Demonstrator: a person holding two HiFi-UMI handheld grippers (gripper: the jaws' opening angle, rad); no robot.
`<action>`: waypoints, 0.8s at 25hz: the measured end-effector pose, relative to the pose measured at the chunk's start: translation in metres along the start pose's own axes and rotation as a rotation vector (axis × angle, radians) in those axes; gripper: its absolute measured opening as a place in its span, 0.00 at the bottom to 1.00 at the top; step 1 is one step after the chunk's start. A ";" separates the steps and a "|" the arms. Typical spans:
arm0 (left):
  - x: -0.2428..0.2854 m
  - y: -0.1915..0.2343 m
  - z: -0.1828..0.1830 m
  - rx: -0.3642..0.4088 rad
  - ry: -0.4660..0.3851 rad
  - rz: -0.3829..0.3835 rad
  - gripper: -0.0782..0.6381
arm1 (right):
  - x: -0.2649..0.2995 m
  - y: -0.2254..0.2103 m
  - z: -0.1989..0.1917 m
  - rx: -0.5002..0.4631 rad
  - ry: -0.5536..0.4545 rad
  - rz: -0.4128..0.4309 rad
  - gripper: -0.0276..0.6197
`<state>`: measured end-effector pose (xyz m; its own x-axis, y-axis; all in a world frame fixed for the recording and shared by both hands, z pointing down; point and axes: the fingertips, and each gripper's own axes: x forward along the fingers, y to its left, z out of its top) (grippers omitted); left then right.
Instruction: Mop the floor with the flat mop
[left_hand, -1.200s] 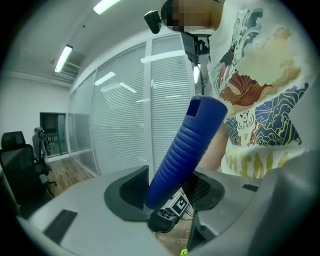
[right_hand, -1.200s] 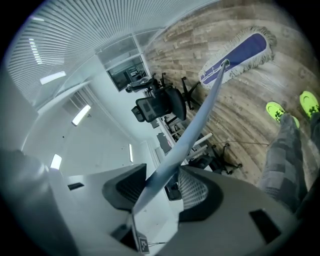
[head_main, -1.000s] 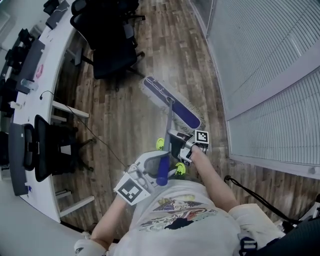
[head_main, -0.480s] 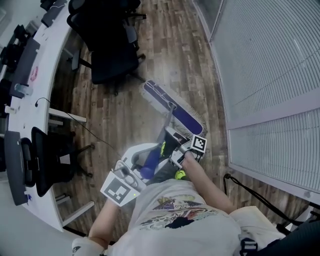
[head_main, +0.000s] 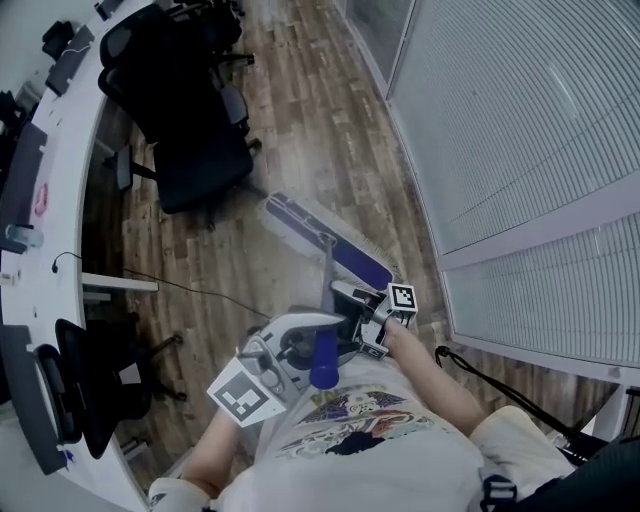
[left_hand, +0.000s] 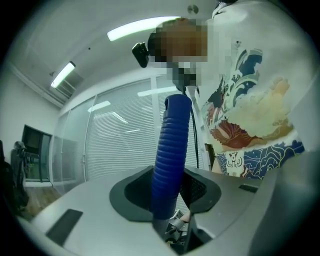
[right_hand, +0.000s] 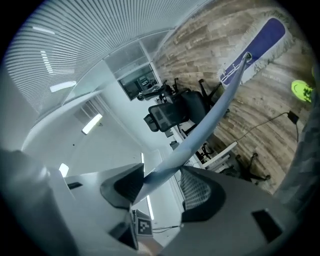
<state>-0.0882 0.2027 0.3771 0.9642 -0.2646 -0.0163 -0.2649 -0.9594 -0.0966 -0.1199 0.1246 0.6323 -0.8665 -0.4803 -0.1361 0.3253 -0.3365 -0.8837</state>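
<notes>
Blue ribbed grip (left_hand: 170, 155) at the top of the flat mop (head_main: 328, 262) sits clenched in the left tongs (left_hand: 167, 192), close to the person's chest, probably so the top end can steer. Lower down, the right tongs (right_hand: 160, 185) clasp the grey shaft (right_hand: 210, 120); this two-point hold likely gives leverage for pushing. From both tongs the shaft slopes down and away to the purple mop head (right_hand: 260, 42). It lies flat on the wooden floor (head_main: 300, 120) well ahead, between a black office chair (head_main: 195, 160) and the slatted blinds (head_main: 520, 120).
</notes>
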 end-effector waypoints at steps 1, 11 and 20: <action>-0.003 0.006 0.003 0.000 -0.010 -0.006 0.30 | 0.005 0.003 0.001 0.005 0.019 0.001 0.39; -0.018 0.052 0.008 0.025 -0.050 -0.012 0.30 | 0.039 0.016 0.023 -0.034 -0.004 -0.054 0.39; 0.005 0.076 -0.037 0.082 0.005 -0.021 0.30 | 0.034 0.017 0.098 -0.161 -0.127 -0.211 0.39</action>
<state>-0.1034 0.1248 0.4069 0.9694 -0.2455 -0.0084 -0.2430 -0.9536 -0.1780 -0.1067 0.0235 0.6564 -0.8511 -0.5141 0.1068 0.0697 -0.3122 -0.9474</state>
